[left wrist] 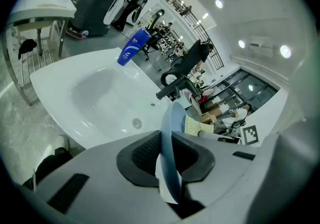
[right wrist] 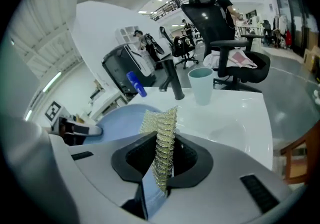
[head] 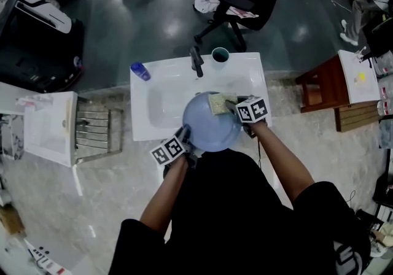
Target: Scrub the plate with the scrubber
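A pale blue plate [head: 209, 123] hangs over the white sink [head: 153, 105], tilted toward me. My left gripper [head: 183, 139] is shut on its near-left rim; in the left gripper view the plate's edge [left wrist: 172, 143] runs between the dark pads. My right gripper [head: 236, 108] is shut on a yellowish mesh scrubber [head: 220, 103], which lies against the plate's upper right face. In the right gripper view the scrubber [right wrist: 162, 150] stands edgewise between the pads, with the plate [right wrist: 117, 120] just beyond it.
A black faucet [head: 196, 62], a teal cup [head: 220, 55] and a blue bottle [head: 140, 71] stand along the sink's back rim. A metal rack [head: 95, 129] is to the left, a black office chair [head: 236, 0] behind, a wooden stool [head: 322, 86] at right.
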